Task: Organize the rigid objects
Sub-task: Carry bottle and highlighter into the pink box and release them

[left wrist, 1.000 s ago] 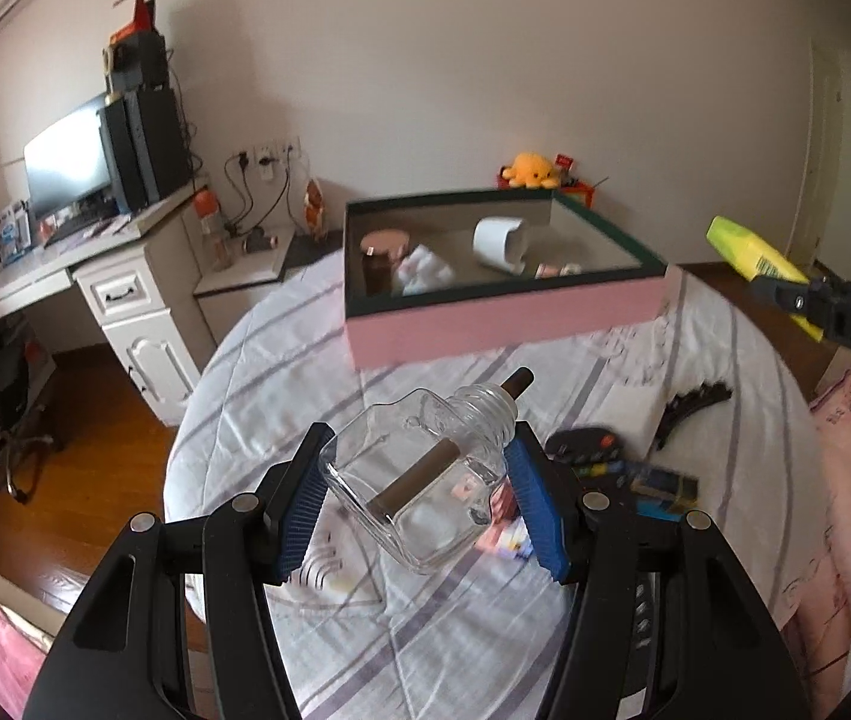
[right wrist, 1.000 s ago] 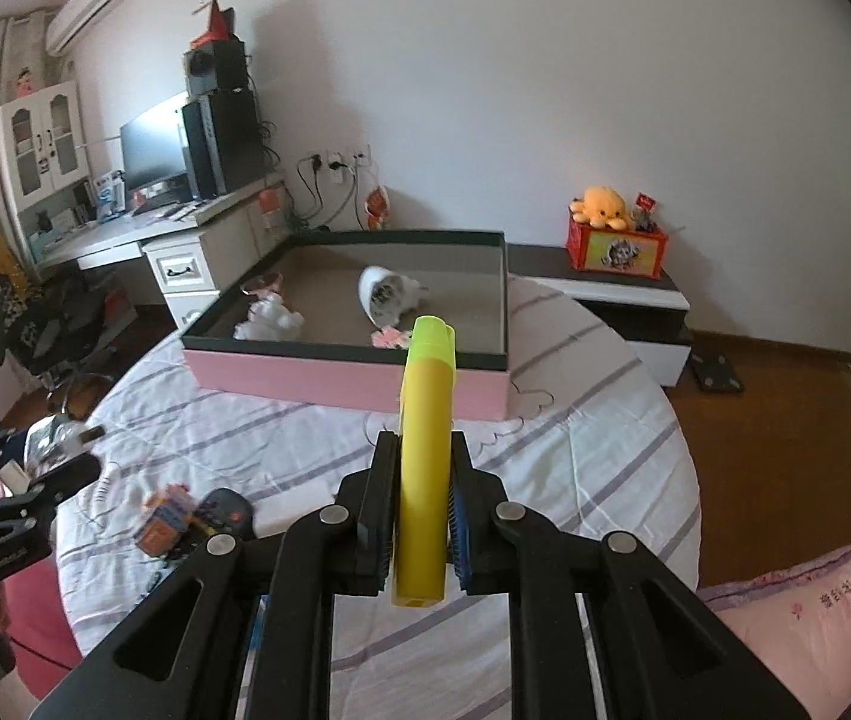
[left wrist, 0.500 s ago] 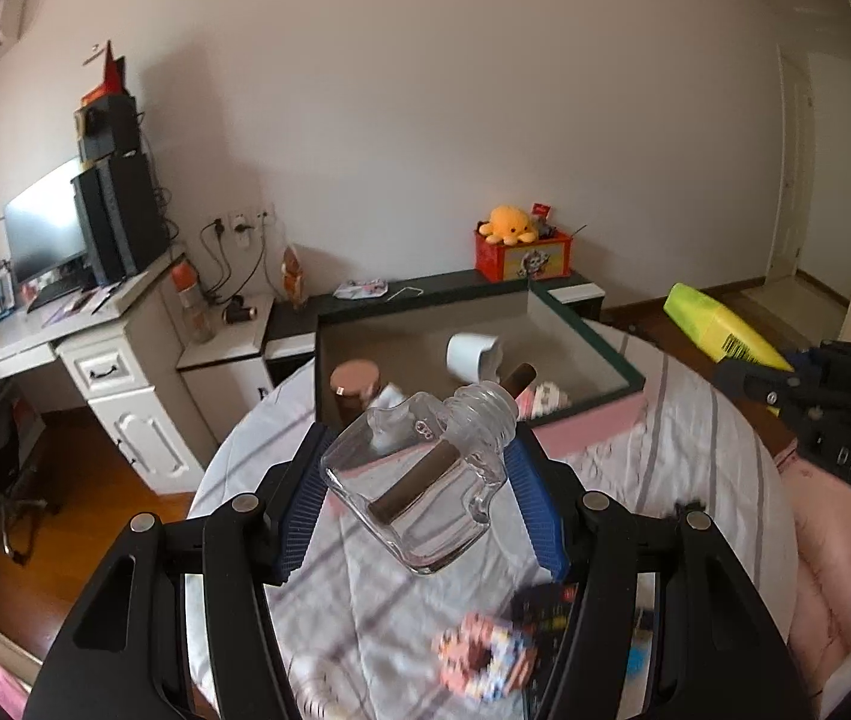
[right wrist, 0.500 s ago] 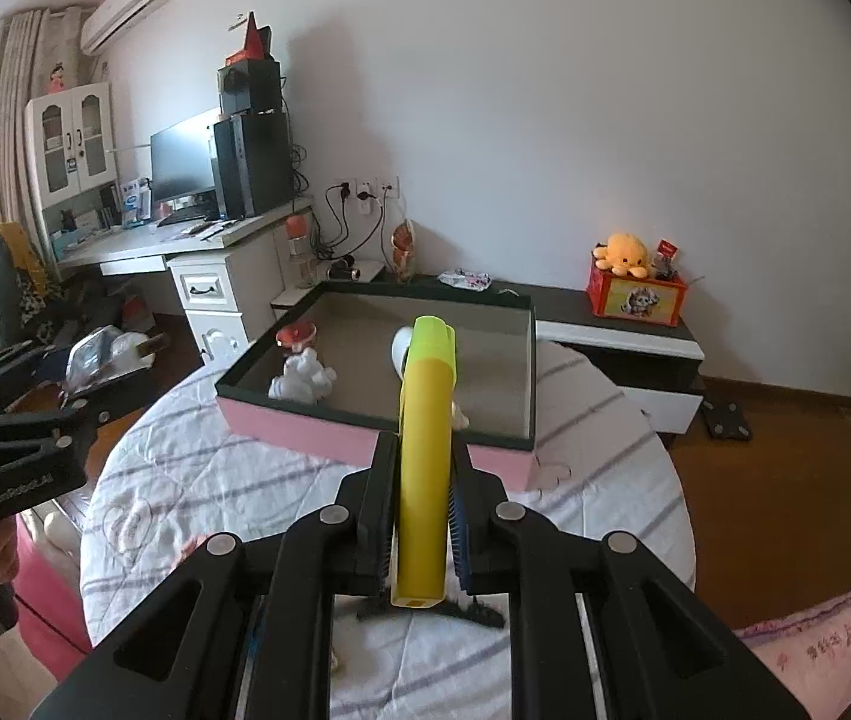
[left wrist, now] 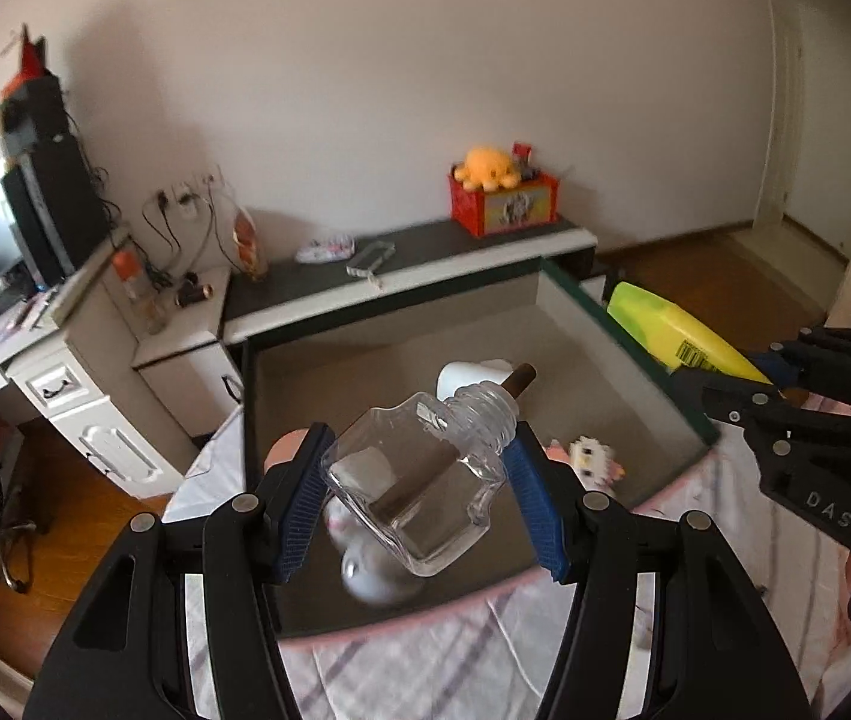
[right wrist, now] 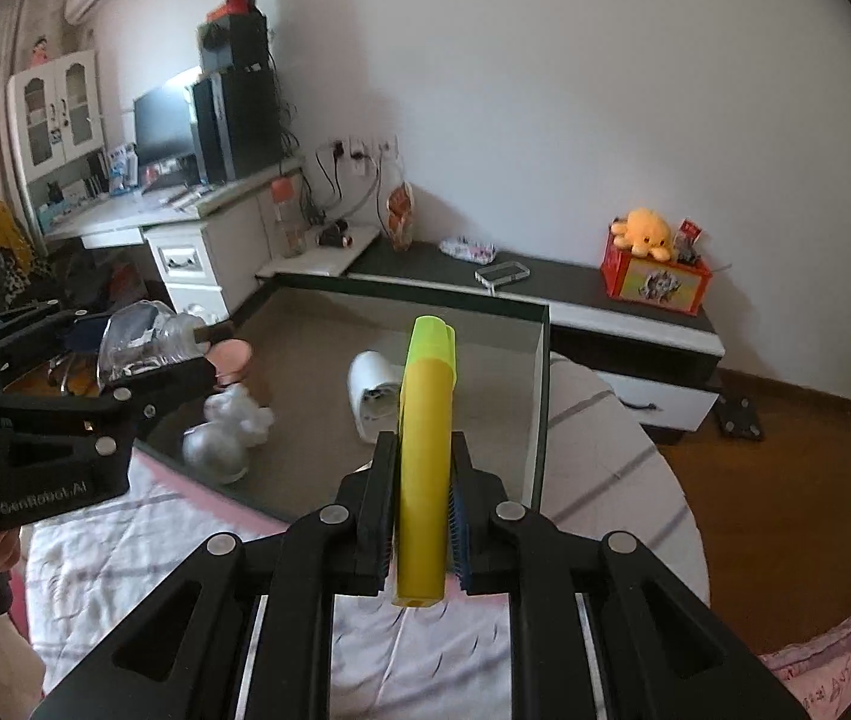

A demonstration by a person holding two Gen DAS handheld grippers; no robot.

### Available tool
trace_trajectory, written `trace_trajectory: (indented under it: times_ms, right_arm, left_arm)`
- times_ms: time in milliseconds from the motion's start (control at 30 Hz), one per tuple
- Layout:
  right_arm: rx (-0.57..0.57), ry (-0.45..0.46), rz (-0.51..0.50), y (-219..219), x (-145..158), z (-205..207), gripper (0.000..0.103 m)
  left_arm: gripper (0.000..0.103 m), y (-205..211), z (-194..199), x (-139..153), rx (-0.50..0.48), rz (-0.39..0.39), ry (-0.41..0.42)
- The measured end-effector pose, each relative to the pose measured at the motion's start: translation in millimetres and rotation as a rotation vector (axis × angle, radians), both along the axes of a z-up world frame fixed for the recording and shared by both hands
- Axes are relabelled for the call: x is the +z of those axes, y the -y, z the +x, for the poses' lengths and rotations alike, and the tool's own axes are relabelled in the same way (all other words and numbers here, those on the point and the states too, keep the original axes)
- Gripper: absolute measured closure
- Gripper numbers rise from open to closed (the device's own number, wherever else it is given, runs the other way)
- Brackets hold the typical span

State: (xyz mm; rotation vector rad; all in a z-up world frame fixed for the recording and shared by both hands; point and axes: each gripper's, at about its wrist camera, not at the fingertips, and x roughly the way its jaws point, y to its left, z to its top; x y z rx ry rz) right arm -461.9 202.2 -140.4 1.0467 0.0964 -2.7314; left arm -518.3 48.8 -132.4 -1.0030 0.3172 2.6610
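Observation:
My left gripper point(left wrist: 419, 480) is shut on a clear glass bottle point(left wrist: 419, 492) with a brown stick through its neck, held above the near part of the pink box point(left wrist: 413, 621). My right gripper point(right wrist: 423, 492) is shut on a yellow highlighter point(right wrist: 423, 450) with a green cap, over the box's near edge. In the left wrist view the highlighter point(left wrist: 674, 339) hangs above the box's right rim point(left wrist: 623, 336). In the right wrist view the bottle point(right wrist: 143, 339) hovers over the box's left side. Inside the box lie a white cup point(right wrist: 372, 393), a silver figure point(right wrist: 224, 432) and a pink-lidded jar point(right wrist: 232, 357).
The box sits on a round table with a striped white cloth point(right wrist: 611, 456). Behind it runs a low dark cabinet point(right wrist: 575, 294) with an orange plush toy on a red box point(right wrist: 653, 264). A white desk with a monitor point(right wrist: 185, 222) stands at the left.
Both grippers have moved forward from above the cloth to over the box, each carrying its object. The loose items on the cloth have dropped out of view.

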Motion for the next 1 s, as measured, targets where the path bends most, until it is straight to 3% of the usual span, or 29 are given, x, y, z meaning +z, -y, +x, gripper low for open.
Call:
trace_trajectory:
  times_ms: [200, 367, 667, 700, 833, 933, 1000]
  right_arm:
    - [0.007, 0.109, 0.033, 0.0, -33.4, -50.3, 0.088]
    - [-0.001, 0.159, 0.062, -2.1, -48.7, -67.1, 0.088]
    - [-0.022, 0.172, 0.07, -5.4, -52.8, -71.5, 0.087]
    - [-0.023, 0.173, 0.062, -5.7, -52.3, -70.2, 0.087]
    - [-0.024, 0.165, 0.056, -4.8, -49.1, -63.8, 0.068]
    - [-0.025, 0.15, 0.044, -5.2, -42.3, -56.4, 0.062]
    - [-0.03, 0.133, 0.042, -5.0, -36.3, -49.2, 0.051]
  left_arm:
    - [0.044, -8.2, -54.8, -26.8, 0.023, -0.045, 0.082]
    - [0.044, -12.0, -71.1, -42.8, 0.034, -0.069, 0.12]
    - [0.043, -16.7, -76.5, -56.8, 0.041, -0.092, 0.136]
    - [0.041, -15.5, -76.5, -56.0, 0.045, -0.089, 0.131]
    - [0.023, -14.4, -68.5, -49.9, 0.044, -0.091, 0.109]
    - [0.011, -11.7, -57.8, -41.8, 0.056, -0.094, 0.081]
    - [0.004, -8.0, -51.0, -36.0, 0.069, -0.09, 0.066]
